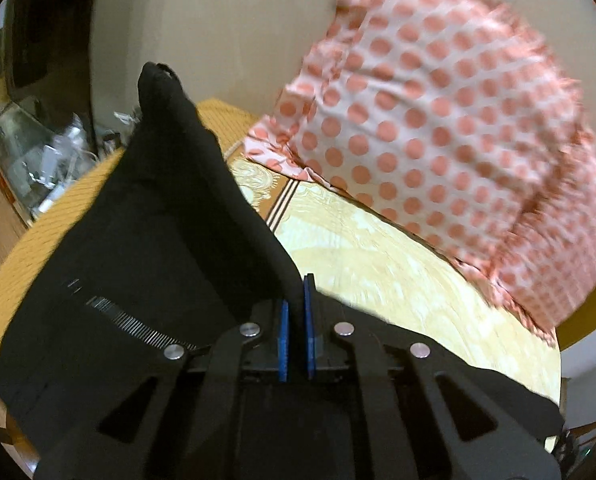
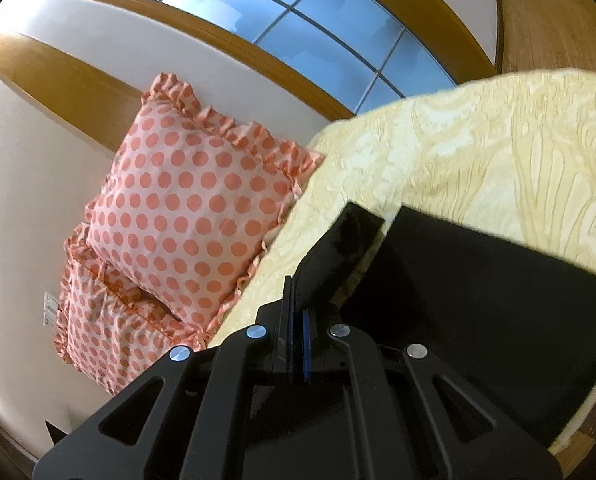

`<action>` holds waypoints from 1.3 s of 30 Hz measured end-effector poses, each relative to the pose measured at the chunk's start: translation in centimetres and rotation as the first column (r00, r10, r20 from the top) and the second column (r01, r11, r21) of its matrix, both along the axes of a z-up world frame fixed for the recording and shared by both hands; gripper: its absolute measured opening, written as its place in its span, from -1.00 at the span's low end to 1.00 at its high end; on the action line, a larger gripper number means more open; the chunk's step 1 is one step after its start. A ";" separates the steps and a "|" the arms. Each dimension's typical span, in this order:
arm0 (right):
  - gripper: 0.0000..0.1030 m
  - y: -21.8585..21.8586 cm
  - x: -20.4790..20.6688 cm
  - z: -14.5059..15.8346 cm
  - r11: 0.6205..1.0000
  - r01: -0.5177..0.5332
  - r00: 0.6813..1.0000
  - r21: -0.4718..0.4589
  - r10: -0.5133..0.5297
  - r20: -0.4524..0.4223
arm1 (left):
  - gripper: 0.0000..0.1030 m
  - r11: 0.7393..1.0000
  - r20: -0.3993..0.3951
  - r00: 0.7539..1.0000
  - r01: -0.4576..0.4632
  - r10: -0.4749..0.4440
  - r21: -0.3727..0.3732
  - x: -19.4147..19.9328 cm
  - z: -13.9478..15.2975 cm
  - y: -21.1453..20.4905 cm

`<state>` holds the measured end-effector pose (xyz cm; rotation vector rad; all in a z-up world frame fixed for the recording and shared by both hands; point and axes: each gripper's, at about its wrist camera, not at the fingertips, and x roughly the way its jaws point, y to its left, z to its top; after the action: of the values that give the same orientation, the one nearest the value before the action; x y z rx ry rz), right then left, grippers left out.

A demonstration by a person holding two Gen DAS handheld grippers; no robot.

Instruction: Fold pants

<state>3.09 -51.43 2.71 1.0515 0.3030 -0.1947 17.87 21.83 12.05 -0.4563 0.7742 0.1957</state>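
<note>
Black pants (image 1: 157, 220) lie on a yellow patterned bedspread (image 1: 378, 260), with one part pulled up into a peak in the left wrist view. My left gripper (image 1: 296, 294) is shut on the pants, a fold of black cloth pinched between its blue pads. In the right wrist view the pants (image 2: 478, 300) spread flat to the right over the bedspread (image 2: 478, 140). My right gripper (image 2: 295, 300) is shut on a raised black flap of the pants, which stands up just beyond its fingertips.
A pink polka-dot pillow (image 1: 438, 120) leans at the head of the bed; the right wrist view shows it (image 2: 185, 200) above a second pillow (image 2: 97, 320) against the wall. An orange cover (image 1: 77, 200) hangs at the bed's left edge. Clutter (image 1: 37, 160) sits on the floor beyond.
</note>
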 end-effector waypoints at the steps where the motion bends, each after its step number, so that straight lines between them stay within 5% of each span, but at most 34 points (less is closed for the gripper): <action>1: -0.94 0.0 -0.3 0.4 1.000 0.003 1.000 -0.005 -0.002 0.010 | -0.88 1.000 0.017 1.000 -0.006 0.006 0.019 -2.1 0.5 -0.5; 10: -0.94 -0.5 -4.2 1.3 1.000 0.025 0.999 -0.005 -0.025 0.031 | -0.88 0.996 0.012 0.996 -0.092 0.091 0.019 -14.3 -3.7 -1.2; 17: -0.94 -0.3 -6.6 1.2 0.999 0.039 0.998 -0.001 -0.039 0.043 | -0.88 0.991 0.057 0.992 -0.114 0.111 0.064 -18.3 -4.8 -2.1; 22: -0.94 -0.7 -7.4 -1.7 0.997 0.069 0.995 0.026 -0.067 -0.071 | -0.88 0.992 -0.013 0.992 -0.123 0.123 0.017 -18.9 -8.5 -1.6; 25: -0.94 -0.7 -7.6 -3.2 0.996 0.069 0.992 0.049 -0.064 -0.111 | -0.51 0.987 0.012 0.987 -0.160 0.160 -0.032 -19.7 -9.2 -0.7; 27: -0.92 -0.6 -7.7 -3.6 0.997 0.063 0.991 0.052 -0.056 -0.124 | 0.09 0.981 0.040 0.982 -0.184 0.186 -0.058 -20.2 -8.9 0.1; 29: -0.89 -0.6 -7.8 -3.7 0.996 0.058 0.991 0.061 -0.050 -0.124 | 0.22 0.973 0.079 0.971 -0.219 0.225 -0.077 -20.8 -8.3 1.2; 31: -0.66 -0.4 -7.7 -3.6 0.997 0.044 0.991 0.066 -0.036 -0.127 | 0.28 0.963 0.099 0.962 -0.243 0.255 -0.113 -21.0 -8.1 2.6; 33: -0.04 -0.2 -7.6 -3.6 0.997 0.036 0.992 0.071 -0.028 -0.121 | 0.28 0.953 0.088 0.958 -0.258 0.274 -0.156 -20.8 -8.4 3.8; 39: -0.03 0.5 -6.9 -3.7 0.998 -0.013 0.993 0.062 0.020 -0.115 | 0.28 0.928 0.065 0.954 -0.268 0.293 -0.259 -19.8 -9.5 6.2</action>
<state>-3.83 -50.89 -0.97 1.0995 0.4247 -0.2330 -1.98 28.05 2.57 -0.8108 0.6316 0.3425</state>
